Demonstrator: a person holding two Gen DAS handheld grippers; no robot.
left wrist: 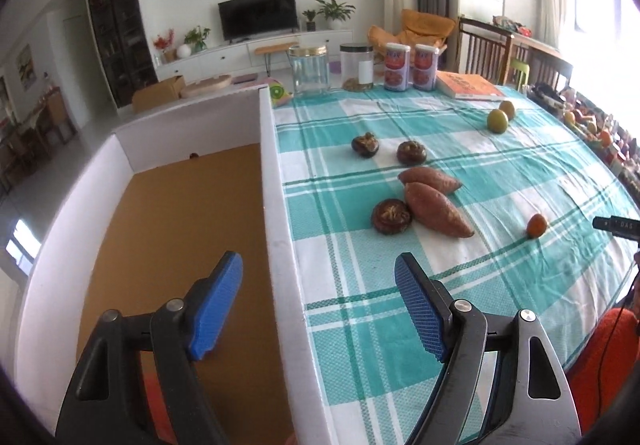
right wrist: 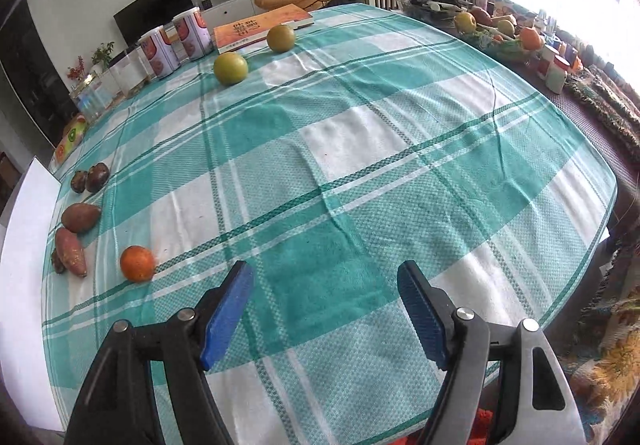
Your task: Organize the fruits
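An orange [left wrist: 536,225] [right wrist: 137,263] lies on the checked cloth, left of my right gripper. Two green pears [left wrist: 497,120] [right wrist: 230,69] lie further back; the second pear [right wrist: 281,38] is near a book. Two sweet potatoes [left wrist: 436,209] [right wrist: 70,251] and three mushrooms [left wrist: 391,215] lie beside a white box [left wrist: 276,205] with a brown bottom. My left gripper [left wrist: 318,305] is open and empty, straddling the box's right wall. My right gripper [right wrist: 325,315] is open and empty above the cloth.
Two glass jars [left wrist: 309,69], two pink cans [left wrist: 397,67] [right wrist: 192,32] and an orange book [left wrist: 468,85] [right wrist: 260,29] stand at the table's far edge. A basket of fruit and bottles [right wrist: 504,33] lines the right side. Chairs stand behind.
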